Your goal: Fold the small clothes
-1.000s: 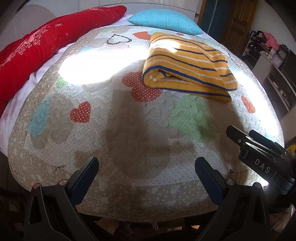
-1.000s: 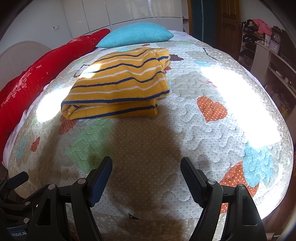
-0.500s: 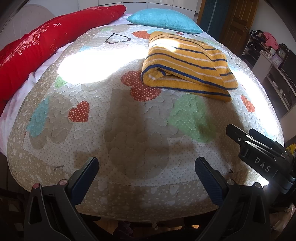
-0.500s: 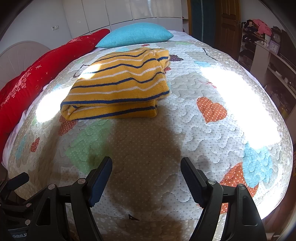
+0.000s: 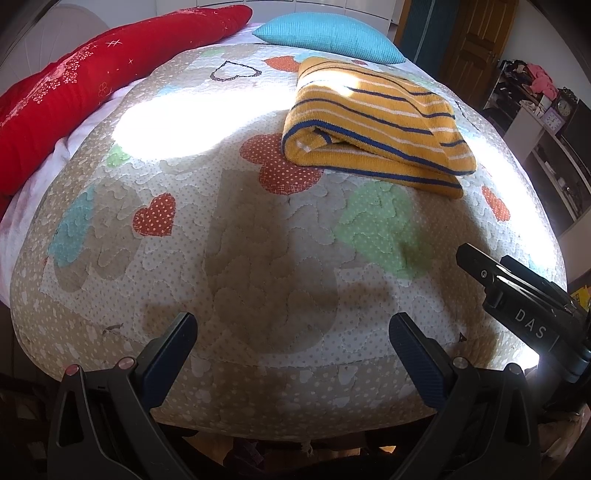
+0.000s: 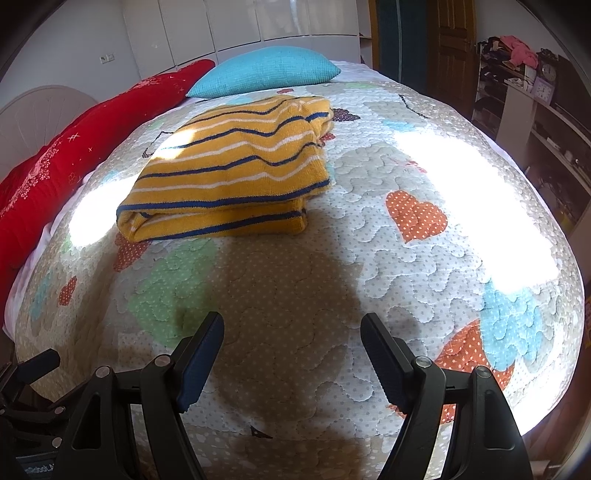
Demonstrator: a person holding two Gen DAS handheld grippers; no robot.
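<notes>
Apparently done | striped yellow sweater (image 6: 229, 184) lies folded on far bed quilt (image 6: 295, 314) | left tool (image 5: 291, 354), right tool (image 6: 291, 354) wide open, empty | nothing left visible.

Left tongs (image 5: 291, 339) and right tongs (image 6: 291, 339) gape, empty.

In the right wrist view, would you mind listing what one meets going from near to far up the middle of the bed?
right gripper, open over the quilt → folded yellow striped garment → turquoise pillow → white cupboard doors
</notes>
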